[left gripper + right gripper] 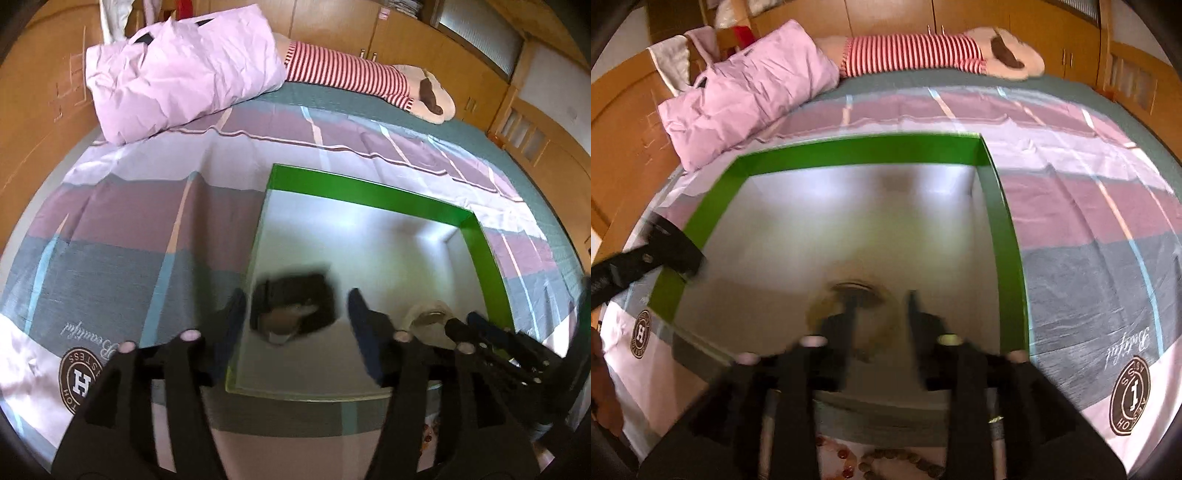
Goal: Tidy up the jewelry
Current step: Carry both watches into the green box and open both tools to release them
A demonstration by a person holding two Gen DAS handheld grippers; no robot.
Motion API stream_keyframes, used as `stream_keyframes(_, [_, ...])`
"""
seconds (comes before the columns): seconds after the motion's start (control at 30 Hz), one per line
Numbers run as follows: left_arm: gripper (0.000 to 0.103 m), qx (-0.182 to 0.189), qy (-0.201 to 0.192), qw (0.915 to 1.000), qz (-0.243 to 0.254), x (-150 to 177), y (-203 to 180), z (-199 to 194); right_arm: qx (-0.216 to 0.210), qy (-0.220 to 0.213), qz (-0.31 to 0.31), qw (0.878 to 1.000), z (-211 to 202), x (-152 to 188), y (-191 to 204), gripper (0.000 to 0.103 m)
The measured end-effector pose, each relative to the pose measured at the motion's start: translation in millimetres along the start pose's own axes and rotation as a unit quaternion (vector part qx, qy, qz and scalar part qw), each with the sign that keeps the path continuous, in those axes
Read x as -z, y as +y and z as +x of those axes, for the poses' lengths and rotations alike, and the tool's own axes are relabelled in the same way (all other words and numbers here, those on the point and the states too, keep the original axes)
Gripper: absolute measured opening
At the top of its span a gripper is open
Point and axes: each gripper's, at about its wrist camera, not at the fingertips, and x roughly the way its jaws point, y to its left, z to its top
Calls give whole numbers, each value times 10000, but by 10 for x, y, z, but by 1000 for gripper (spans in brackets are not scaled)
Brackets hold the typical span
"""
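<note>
Green-walled and white-floored, the shallow rectangular cardboard tray sits on my striped pink, mauve and grey bedsheet. Inside it, toward the near left, lies a small dark pouch-like holder, blurred, with something pale and rounded in its mouth; I cannot tell what that piece is. Further right in the tray rests a cream-coloured round holder with a greyish oval on top.

My left gripper has its jaws spread wide, one finger on either side of the dark holder, not closed on it. My right gripper hangs over the cream holder with its jaws parted; the left finger overlaps the holder's oval top, but motion blur hides whether it touches, and nothing is clamped.

Strings of brown and reddish round beads lie on the sheet just outside the tray's near wall, below my right tool.

Beyond the tray, a crumpled pink quilt and a red-and-white striped plush toy lie at the head of the bed.
</note>
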Motion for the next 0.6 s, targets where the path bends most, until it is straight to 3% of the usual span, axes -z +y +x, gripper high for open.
stream_keyframes(0.03, [72, -68, -53, 9999, 91, 4, -40, -40, 40, -70, 3, 10000, -65, 12, 6, 63])
stream_keyframes(0.07, [77, -131, -102, 9997, 165, 6, -75, -86, 22, -134, 13, 9999, -145, 26, 8, 64])
stream_keyframes(0.23, [86, -111, -69, 9995, 297, 138, -134, -372, -153, 202, 25, 9997, -421, 197, -49, 65])
stream_keyframes(0.37, [89, -185, 315, 9989, 293, 479, -93, -485, -108, 342, -72, 9993, -605, 388, -107, 65])
stream_keyframes(0.5, [89, 37, 794, 9962, 360, 741, -43, -412, -337, 870, 129, 9956, -531, 524, -194, 65])
stream_keyframes(0.6, [90, 6, 930, 9954, 222, 721, 52, -334, -174, 1185, 126, 9927, -387, 582, -209, 64])
